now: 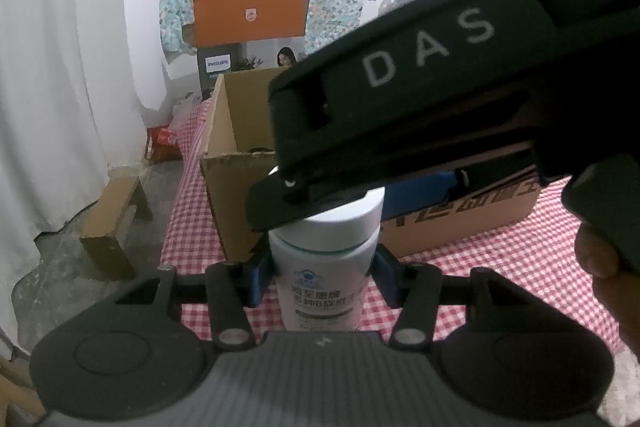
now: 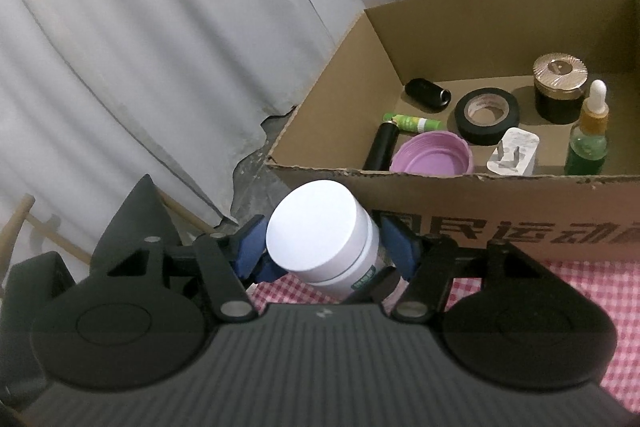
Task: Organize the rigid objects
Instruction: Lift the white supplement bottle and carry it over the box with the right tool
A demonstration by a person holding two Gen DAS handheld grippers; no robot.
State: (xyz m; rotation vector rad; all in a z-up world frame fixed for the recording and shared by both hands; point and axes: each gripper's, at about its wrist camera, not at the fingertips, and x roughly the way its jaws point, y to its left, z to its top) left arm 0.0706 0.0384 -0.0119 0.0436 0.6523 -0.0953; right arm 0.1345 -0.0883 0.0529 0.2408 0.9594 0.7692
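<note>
White bottle [image 2: 324, 247] upright on its long axis, cap up, clamped by both left gripper [image 1: 323, 277] and right gripper [image 2: 326, 253], beside box [image 2: 500, 195].

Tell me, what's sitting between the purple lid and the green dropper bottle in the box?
A white plug adapter lies between the purple lid and the green dropper bottle, seen in the right wrist view.

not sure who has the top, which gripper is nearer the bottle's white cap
Right. The right gripper comes from above with its pads either side of the cap; the left gripper grips the bottle lower, by its label.
</note>
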